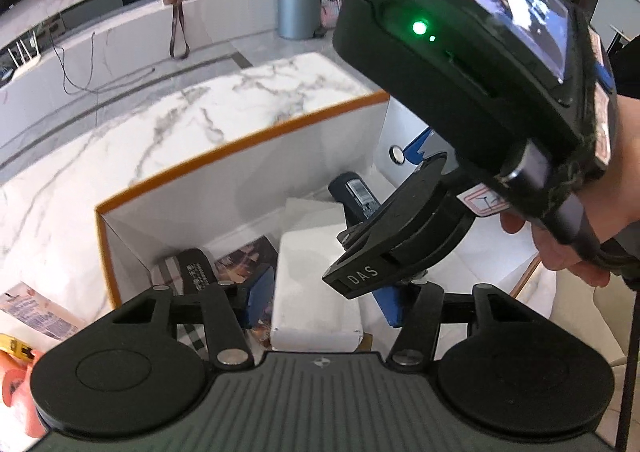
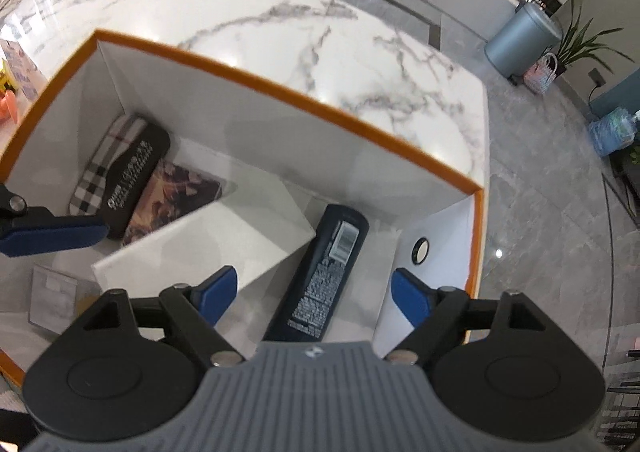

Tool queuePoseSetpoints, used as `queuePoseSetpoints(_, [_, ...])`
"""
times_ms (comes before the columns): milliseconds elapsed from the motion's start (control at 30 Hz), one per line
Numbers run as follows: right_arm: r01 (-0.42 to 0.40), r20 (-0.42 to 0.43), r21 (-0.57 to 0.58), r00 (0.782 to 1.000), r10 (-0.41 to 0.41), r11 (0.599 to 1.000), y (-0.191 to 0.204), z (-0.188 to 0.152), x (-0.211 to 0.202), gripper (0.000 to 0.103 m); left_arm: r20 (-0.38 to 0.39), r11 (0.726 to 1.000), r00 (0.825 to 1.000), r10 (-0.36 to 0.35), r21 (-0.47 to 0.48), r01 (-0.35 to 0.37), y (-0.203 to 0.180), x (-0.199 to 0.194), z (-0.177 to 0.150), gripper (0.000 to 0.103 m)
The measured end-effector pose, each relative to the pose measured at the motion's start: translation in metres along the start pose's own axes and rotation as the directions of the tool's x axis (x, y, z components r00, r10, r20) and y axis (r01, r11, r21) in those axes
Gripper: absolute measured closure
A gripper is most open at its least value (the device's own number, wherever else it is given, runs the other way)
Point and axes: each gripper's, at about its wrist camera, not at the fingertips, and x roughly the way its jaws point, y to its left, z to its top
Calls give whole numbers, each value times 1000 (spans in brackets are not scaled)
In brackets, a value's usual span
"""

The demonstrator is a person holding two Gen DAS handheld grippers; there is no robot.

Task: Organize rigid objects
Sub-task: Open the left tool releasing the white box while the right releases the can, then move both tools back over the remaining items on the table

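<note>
An orange-rimmed white box [image 2: 312, 99] stands on the marble table. Inside lie a dark bottle with a barcode [image 2: 324, 272], a white rectangular box [image 2: 208, 248], a plaid case with a black lid [image 2: 120, 167] and a picture-printed box [image 2: 168, 195]. My right gripper [image 2: 312, 296] is open, its blue pads either side of the dark bottle's lower end, above it. My left gripper [image 1: 324, 300] is open over the white box [image 1: 316, 284]; its blue finger [image 2: 52, 232] shows in the right wrist view. The right gripper's body [image 1: 460, 63] hides much of the box in the left wrist view.
A pale printed carton [image 1: 36, 312] and orange and yellow items [image 1: 16, 380] lie left of the box on the table. The marble tabletop [image 2: 280, 23] stretches beyond the box. A blue-grey bin [image 2: 524, 39] and a plant stand on the floor.
</note>
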Motion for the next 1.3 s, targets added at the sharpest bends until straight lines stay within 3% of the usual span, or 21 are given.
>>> queuePoseSetpoints(367, [44,34,-62,999,-42,997,25,8,-21,16,22,1000,1000,-7,8,7,9,-20,-8,37])
queuePoseSetpoints(567, [11,26,-59,1000,-10,998,31,8,-24,17,26,999,999,-22,-33,23,21,-26,-12,28])
queuePoseSetpoints(700, [-51,26,-16,998,51,999,36,14,-30,19,47,999,999,-14,-50,16,31,-40,-16,27])
queuePoseSetpoints(833, [-149,-20,102,988,152,983,38,17,-23,19,36,999,999,-2,-50,4,41,-48,-23,27])
queuePoseSetpoints(1000, [-189,-70,231,975,210,954,45,17,-7,18,49,999,998,29,-45,-26,50,-58,-34,27])
queuePoseSetpoints(1100, [-175,-80,273,976,203,946,50,19,-2,18,56,997,997,44,-63,-41,62,-64,-39,27])
queuePoseSetpoints(1200, [-167,-91,332,974,208,929,48,20,4,23,66,995,994,85,-65,-81,71,-73,-47,27])
queuePoseSetpoints(1300, [-132,-121,323,976,179,937,50,20,13,30,71,990,992,103,-107,-95,88,-80,-51,27])
